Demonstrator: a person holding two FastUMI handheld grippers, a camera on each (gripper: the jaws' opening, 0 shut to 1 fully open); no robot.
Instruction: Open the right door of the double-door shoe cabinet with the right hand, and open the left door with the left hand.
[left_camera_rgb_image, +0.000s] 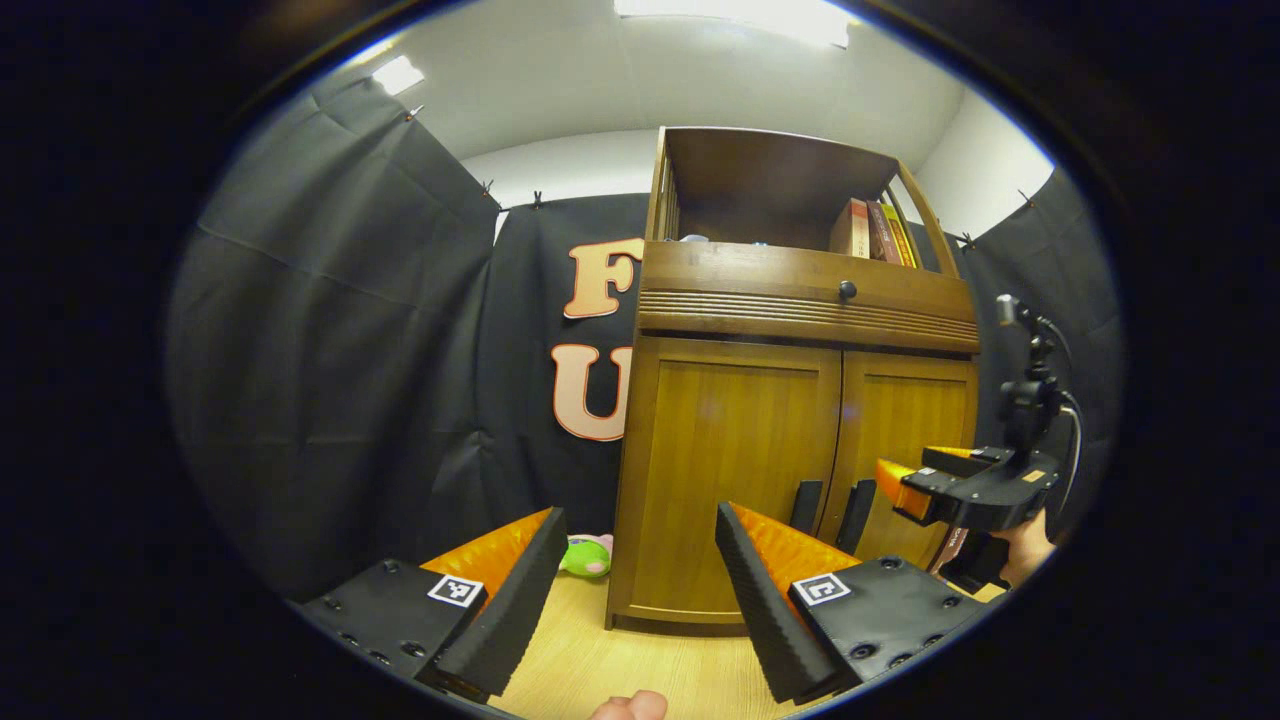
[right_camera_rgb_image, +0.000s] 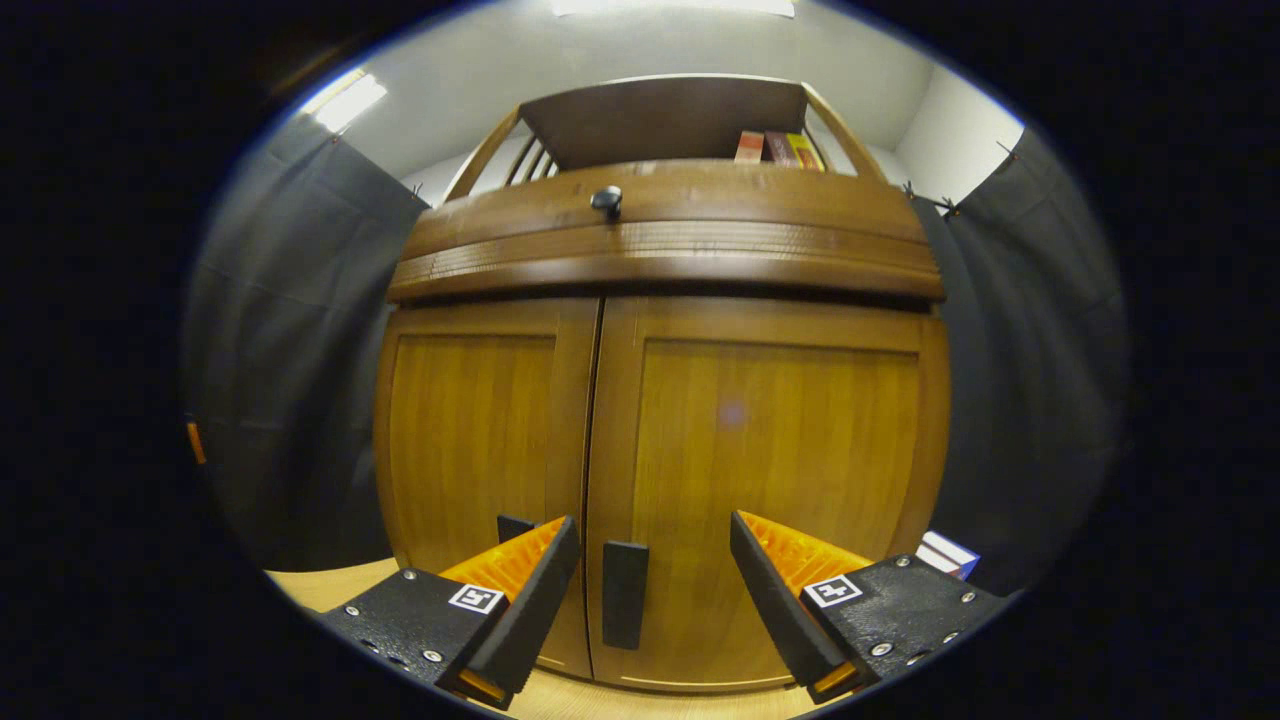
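Note:
The wooden shoe cabinet has both doors closed. In the left gripper view its left door and right door stand ahead and to the right, with two dark handles near the centre seam. My left gripper is open, well short of the cabinet and left of the handles. The right gripper, held by a hand, hovers in front of the right door. In the right gripper view my right gripper is open close to the right door, its handle between the fingers without touching. The left door is beside it.
A green plush toy lies on the wooden floor left of the cabinet. Above the doors is a drawer with a dark knob, and books stand on the open shelf. A box sits at the cabinet's right side.

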